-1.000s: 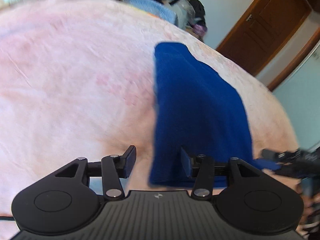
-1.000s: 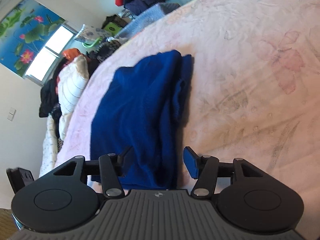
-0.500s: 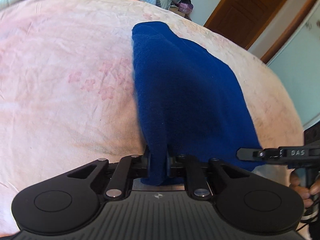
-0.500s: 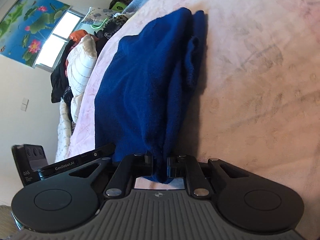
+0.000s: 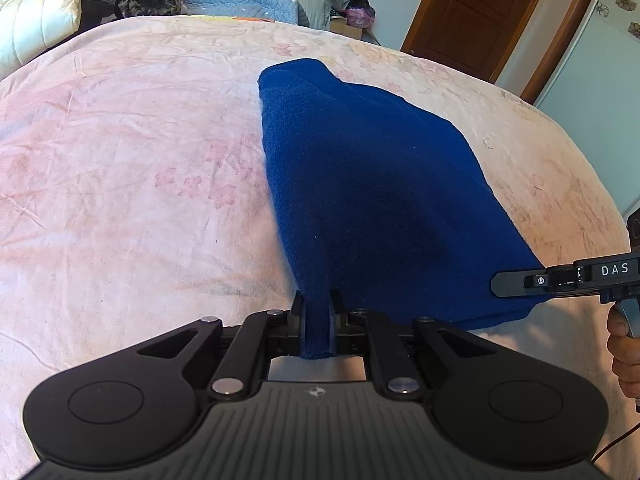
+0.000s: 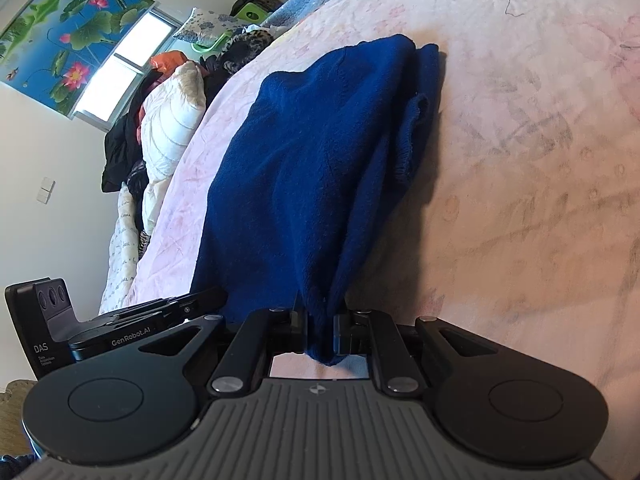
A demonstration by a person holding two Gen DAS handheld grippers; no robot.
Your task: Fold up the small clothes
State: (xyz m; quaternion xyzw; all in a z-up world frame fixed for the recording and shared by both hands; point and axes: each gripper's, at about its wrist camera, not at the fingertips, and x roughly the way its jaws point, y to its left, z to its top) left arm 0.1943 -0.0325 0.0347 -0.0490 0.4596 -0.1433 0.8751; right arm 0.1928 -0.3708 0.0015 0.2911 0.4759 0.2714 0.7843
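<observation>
Pinching the blue garment point(image 5: 372, 184) — left hand-held gripper point(image 5: 317, 312) and right hand-held gripper point(image 6: 320, 316) both clamped on its near edge.

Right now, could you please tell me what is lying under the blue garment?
The blue garment lies on a pink blanket, which shows all around it. Its near edge is pinched up by the left gripper and the right gripper. Whatever sits beneath its middle is covered.

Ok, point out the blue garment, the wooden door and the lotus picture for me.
blue garment point(image 5: 372, 184), left wrist view, middle of the cloth.
wooden door point(image 5: 476, 12), left wrist view, on its panel.
lotus picture point(image 6: 76, 36), right wrist view, on the leaves above the window.
</observation>
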